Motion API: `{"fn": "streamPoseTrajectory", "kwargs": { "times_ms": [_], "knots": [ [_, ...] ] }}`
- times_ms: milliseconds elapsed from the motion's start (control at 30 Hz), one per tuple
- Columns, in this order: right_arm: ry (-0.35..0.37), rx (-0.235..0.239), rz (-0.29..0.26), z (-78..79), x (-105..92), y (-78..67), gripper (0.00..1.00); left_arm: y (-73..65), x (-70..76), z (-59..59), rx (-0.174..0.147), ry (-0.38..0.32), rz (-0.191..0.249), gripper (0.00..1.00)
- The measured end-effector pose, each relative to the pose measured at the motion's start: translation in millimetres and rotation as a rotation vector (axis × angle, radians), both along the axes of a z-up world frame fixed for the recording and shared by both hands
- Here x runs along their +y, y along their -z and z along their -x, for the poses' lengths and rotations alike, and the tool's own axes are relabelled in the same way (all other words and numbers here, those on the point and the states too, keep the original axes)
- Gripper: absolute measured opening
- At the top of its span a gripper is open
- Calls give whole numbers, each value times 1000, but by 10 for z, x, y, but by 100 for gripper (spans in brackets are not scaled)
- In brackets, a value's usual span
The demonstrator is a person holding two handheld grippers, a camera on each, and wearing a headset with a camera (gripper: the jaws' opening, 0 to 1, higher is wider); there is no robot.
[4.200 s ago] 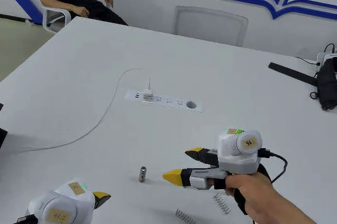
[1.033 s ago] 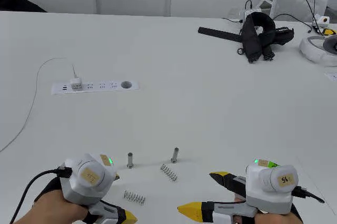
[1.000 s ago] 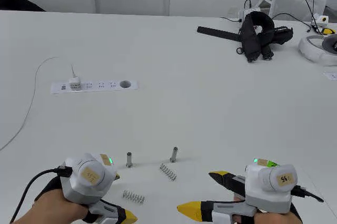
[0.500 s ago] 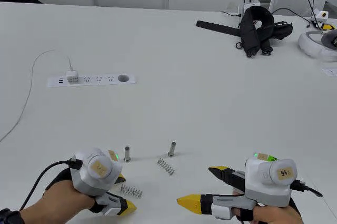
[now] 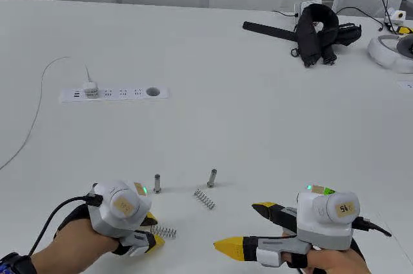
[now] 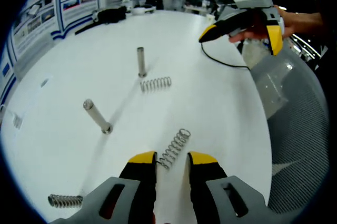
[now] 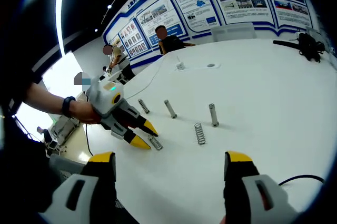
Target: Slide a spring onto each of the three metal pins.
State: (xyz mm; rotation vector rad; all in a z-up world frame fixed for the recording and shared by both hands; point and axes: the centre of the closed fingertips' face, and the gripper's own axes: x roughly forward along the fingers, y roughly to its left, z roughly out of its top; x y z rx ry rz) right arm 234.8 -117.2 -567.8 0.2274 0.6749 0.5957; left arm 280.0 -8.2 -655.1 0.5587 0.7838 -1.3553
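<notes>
From the head view, the left gripper (image 5: 151, 229) sits low on the white table (image 5: 258, 126), its yellow jaws a little apart with the nearest spring (image 5: 163, 231) lying between the tips. The right gripper (image 5: 240, 226) is held off to the side, jaws spread wide and holding nothing. Two metal pins stand upright beyond them, the left pin (image 5: 157, 183) and the right pin (image 5: 211, 178), with a second spring (image 5: 204, 199) lying just beside the right one. A power strip (image 5: 113, 93) lies farther back.

In the left gripper view, the near end of the nearest spring (image 6: 175, 147) reaches in between the parted tips (I cannot tell whether either jaw touches it). The left pin (image 6: 96, 116), the right pin (image 6: 141, 61) and the second spring (image 6: 156, 83) lie ahead, and a third spring (image 6: 65, 200) lies off at the lower edge.

In the right gripper view, the wide-open jaws frame the left gripper (image 7: 146, 135), both pins and all three springs on the table.
</notes>
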Motion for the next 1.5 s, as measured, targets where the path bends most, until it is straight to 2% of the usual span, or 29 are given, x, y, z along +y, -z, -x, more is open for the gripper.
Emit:
{"fn": "streamPoseTrajectory", "kwargs": {
  "times_ms": [300, 367, 467, 600, 800, 1000, 1233, 1333, 1500],
  "knots": [
    [0, 1, -5, 12, 11, 1, 85, 11, 29, 32, -16, 2, -19, 15],
    [-2, 4, -4, 20, 17, 6, 85, 13, 26, 49, -28, 20, -28, 14],
    [-7, 9, -1, 35, 25, 17, 85, 22, 35, 64, -81, 77, -64, 15],
    [-17, 15, 8, 54, 21, 23, 85, 22, 23, 67, -75, 78, -79, 14],
    [-10, 14, 7, 56, 8, -2, 85, 27, 28, 77, -102, 89, -109, 11],
    [-38, 20, 31, 101, 26, 14, 84, 21, 76, 105, -36, 10, -98, 10],
    [-50, 29, 35, 121, 43, 10, 83, 21, 187, 173, -17, -22, -87, 10],
    [-56, 27, 35, 121, 54, 2, 83, 21, 257, 194, 4, -60, -73, 10],
    [-65, 31, 32, 129, 98, 8, 82, 14, 359, 227, 17, -98, -63, 10]
  ]
}}
